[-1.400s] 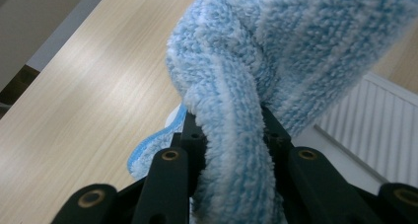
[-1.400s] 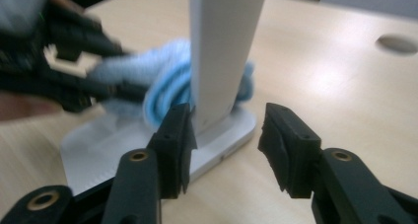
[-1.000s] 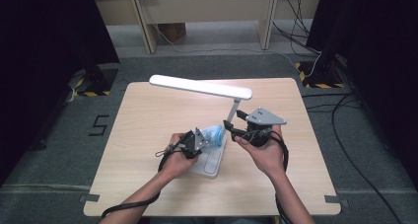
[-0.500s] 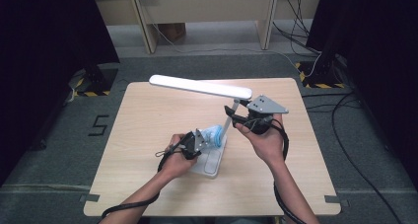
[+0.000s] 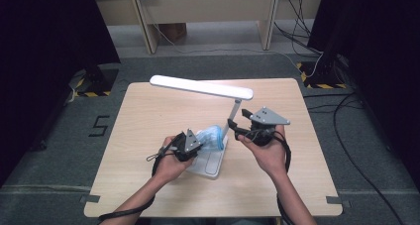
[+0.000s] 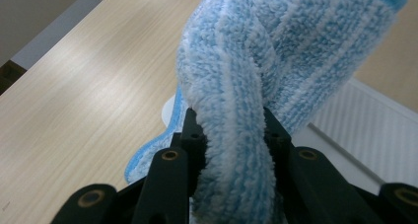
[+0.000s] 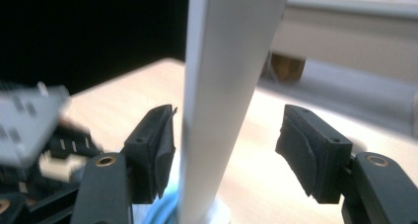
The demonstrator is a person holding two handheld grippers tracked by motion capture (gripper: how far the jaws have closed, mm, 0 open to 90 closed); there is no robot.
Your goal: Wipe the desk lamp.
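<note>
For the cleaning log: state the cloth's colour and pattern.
Cloth: light blue with white stripes, fluffy; clearest in the left gripper view.

- Cloth (image 6: 276,61): light blue terry with paler, whitish stripes along its length; a deeper blue edge at one end.
- Desk lamp (image 5: 200,86): white head and white flat base, with a pale grey-white stem.
- Table (image 5: 148,116): light wood grain, beige.
- Left gripper (image 6: 231,135): black jaws with brass-coloured screws.
- Right gripper (image 7: 224,150): black jaws; grey three-cornered top plate.
- Floor (image 5: 64,136): dark grey carpet with yellow-and-black striped markings.
</note>
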